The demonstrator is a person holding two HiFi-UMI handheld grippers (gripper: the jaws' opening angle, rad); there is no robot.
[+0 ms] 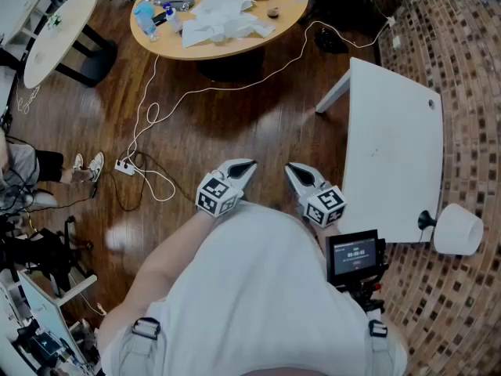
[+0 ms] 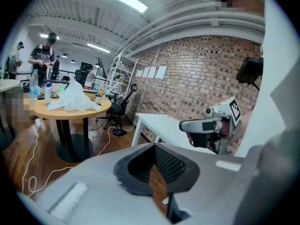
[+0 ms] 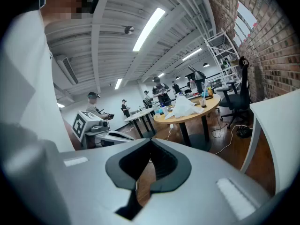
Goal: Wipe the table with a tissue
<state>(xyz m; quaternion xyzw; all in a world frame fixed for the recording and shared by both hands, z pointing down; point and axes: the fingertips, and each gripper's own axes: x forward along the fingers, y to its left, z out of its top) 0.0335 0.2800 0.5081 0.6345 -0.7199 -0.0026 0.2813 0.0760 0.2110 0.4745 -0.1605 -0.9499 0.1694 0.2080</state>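
holding left gripper (image 1: 249,164) and right gripper (image 1: 291,168) closed, empty; white heap (image 1: 223,14), probably tissue, beside bottles (image 1: 145,18) on round table (image 1: 235,50); grab may topple them.

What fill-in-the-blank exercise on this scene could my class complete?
The tissue pile lies on a wooden table whose top is ____ in shape.
The left tongs and right tongs are both ____, holding nothing.
The white table stands beside a wall built of ____.
Missing words: round; shut; brick.
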